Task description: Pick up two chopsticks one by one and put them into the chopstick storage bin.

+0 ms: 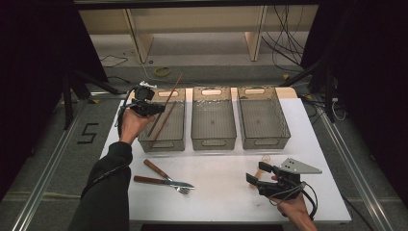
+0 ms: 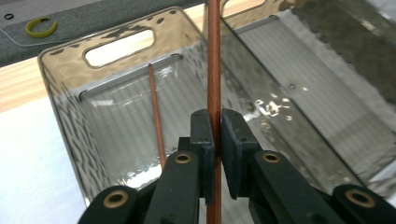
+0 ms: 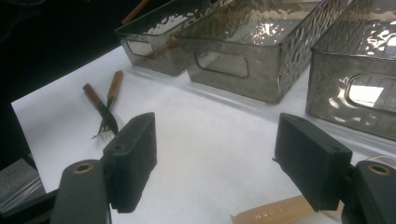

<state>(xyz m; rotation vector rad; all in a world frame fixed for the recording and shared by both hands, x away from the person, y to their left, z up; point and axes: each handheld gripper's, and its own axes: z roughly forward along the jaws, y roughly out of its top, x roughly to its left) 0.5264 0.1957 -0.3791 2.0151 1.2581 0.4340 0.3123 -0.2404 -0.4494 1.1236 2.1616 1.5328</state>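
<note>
So my left gripper (image 1: pixel 153 109) is over the leftmost bin (image 1: pixel 179 139) with its jaws pinched tight on a chopstick (image 1: pixel 169 98). In the left gripper view that chopstick (image 2: pixel 214 70) runs straight up the middle of the frame, squeezed between the two pads, its long axis in line with the jaws. From the high view it's tilted: the upper end pokes up and away past the bin's far rim toward the floor behind the table, while the lower end slants down toward the bin's near-left part. A second chopstick (image 2: pixel 156 116) already lies inside that bin, leaning along roughly the same diagonal, one end near the far wall by the handle cutout.

My right gripper (image 1: pixel 260 174) sits low over the white table (image 1: pixel 226 192) near its front right, jaws wide apart with nothing clamped. A light wooden handle (image 3: pixel 275 213) lies on the table just beneath the pads. A knife (image 1: pixel 155 168) and fork (image 1: pixel 163 182) with brown handles rest crossed near the front left.
</note>
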